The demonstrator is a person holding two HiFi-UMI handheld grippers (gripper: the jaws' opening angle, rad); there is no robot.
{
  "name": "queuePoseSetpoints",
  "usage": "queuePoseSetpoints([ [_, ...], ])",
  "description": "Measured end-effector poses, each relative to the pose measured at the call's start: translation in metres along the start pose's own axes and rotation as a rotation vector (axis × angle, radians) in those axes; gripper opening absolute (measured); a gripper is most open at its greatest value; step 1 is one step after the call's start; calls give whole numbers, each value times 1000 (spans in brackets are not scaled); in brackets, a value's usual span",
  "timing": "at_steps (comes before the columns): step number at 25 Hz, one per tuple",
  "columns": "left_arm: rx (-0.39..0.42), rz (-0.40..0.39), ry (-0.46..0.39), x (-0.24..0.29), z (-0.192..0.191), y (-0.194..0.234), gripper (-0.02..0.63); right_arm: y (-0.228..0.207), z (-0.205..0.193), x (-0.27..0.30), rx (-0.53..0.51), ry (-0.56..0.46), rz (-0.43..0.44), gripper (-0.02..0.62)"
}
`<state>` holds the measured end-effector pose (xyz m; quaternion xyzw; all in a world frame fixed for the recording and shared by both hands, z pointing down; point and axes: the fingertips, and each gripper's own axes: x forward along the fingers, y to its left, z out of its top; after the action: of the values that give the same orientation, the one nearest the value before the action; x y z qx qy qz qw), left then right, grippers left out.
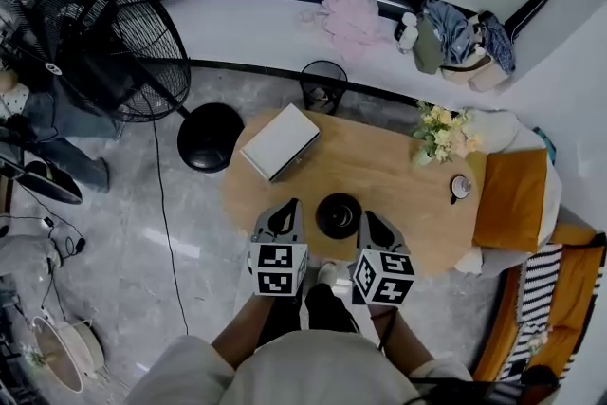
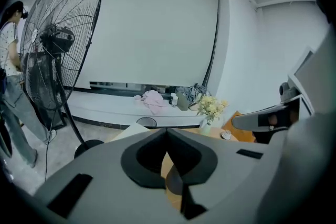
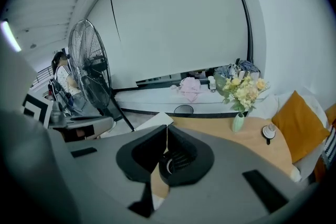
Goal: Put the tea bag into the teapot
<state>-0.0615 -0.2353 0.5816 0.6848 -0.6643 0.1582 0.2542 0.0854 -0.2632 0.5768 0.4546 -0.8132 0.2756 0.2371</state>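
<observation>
A black round teapot (image 1: pixel 338 214) stands on the round wooden table (image 1: pixel 398 168), near its front edge. My left gripper (image 1: pixel 286 207) hovers just left of the teapot and my right gripper (image 1: pixel 367 218) just right of it, both over the table's near rim. Each has its jaws closed tip to tip with nothing held. In the left gripper view the left gripper (image 2: pixel 167 134) shows only bare table through its gap. Through the gap below the right gripper (image 3: pixel 167 128) the ribbed teapot (image 3: pixel 177 160) shows. I see no tea bag in any view.
A white box (image 1: pixel 281 140) lies on the table's far left. A vase of flowers (image 1: pixel 439 133) and a small cup (image 1: pixel 460 188) stand at the right. A big floor fan (image 1: pixel 90 28) and a wire bin (image 1: pixel 323 86) are beyond; orange cushions (image 1: pixel 513 197) lie right.
</observation>
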Motion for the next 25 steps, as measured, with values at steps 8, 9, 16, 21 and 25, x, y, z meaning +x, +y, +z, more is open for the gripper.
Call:
queuePoseSetpoints([
  [8, 8, -13, -75, 2, 58, 0, 6, -5, 56, -10, -6, -89, -22, 37],
  [9, 10, -17, -88, 2, 67, 1, 6, -6, 63, -11, -4, -102, -29, 37],
  [16, 36, -44, -184, -4, 117, -3, 6, -12, 102, -29, -1, -198, -66, 37],
  [21, 43, -64, -235, -2, 145, -6, 6, -19, 130, -40, -5, -262, -88, 37],
  [25, 66, -93, -274, -3, 169, -15, 6, -28, 145, -54, 1, -312, -115, 37],
])
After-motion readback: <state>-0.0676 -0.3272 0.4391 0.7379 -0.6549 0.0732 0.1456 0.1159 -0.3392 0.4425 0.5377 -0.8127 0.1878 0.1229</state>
